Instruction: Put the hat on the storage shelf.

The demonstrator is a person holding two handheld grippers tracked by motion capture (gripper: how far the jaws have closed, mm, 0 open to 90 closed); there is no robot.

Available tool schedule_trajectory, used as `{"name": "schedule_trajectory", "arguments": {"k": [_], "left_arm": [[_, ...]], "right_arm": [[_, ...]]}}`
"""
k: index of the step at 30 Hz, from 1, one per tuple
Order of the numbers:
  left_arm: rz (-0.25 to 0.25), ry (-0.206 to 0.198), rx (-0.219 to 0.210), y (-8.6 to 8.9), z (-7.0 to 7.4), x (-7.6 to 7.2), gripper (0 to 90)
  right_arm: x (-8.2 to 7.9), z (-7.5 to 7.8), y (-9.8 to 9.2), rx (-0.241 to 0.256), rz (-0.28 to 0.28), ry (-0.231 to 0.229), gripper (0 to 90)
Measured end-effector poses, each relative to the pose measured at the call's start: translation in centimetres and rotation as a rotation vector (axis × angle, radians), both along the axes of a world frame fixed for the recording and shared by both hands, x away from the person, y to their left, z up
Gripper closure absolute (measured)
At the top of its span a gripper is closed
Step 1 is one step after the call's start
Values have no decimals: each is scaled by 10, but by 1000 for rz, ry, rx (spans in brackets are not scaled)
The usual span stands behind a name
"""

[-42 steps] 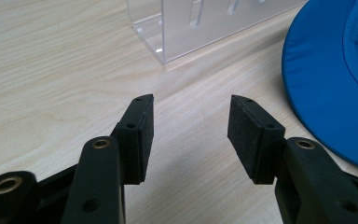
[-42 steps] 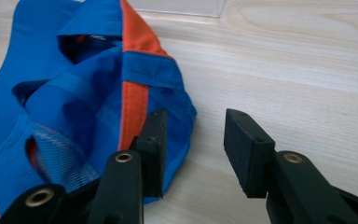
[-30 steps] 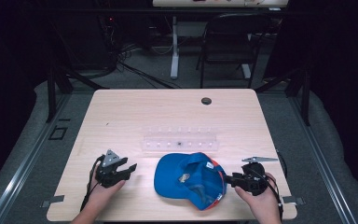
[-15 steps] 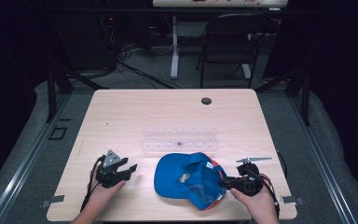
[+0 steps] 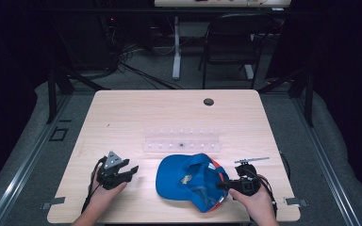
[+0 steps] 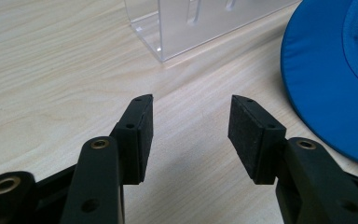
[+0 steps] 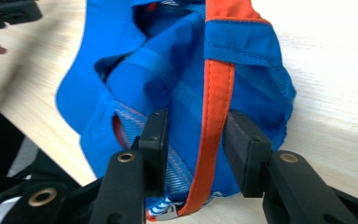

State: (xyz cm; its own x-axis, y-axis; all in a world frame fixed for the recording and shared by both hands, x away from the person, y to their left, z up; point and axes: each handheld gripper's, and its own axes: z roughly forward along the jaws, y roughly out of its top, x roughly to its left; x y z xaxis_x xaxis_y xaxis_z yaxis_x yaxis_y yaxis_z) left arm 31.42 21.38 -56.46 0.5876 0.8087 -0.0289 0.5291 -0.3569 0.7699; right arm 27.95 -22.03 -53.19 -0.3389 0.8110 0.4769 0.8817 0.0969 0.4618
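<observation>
right gripper (image 7: 193, 140) | clamps cap (image 5: 188, 181) rim (fingertips buried in fabric)

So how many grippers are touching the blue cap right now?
1. The right gripper has its jaws around the blue cap's back edge, at the orange trim. The left gripper is open over bare table, apart from the cap.

blue cap (image 5: 188, 181) | orange trim | upside down | table's near edge

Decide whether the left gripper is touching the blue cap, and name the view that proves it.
Apart. In the left gripper view the left gripper stands open over bare wood, with a strip of table between its pads and the blue cap.
</observation>
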Motion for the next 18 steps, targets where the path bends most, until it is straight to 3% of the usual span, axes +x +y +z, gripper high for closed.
{"name": "schedule_trajectory", "arguments": {"k": [7, 18], "left_arm": [[-5, -2, 14, -1, 0, -1, 509], [-8, -11, 23, -2, 1, -1, 508]], "right_arm": [[0, 4, -1, 22, 17, 18, 689], [2, 7, -2, 39, -1, 39, 773]]}}
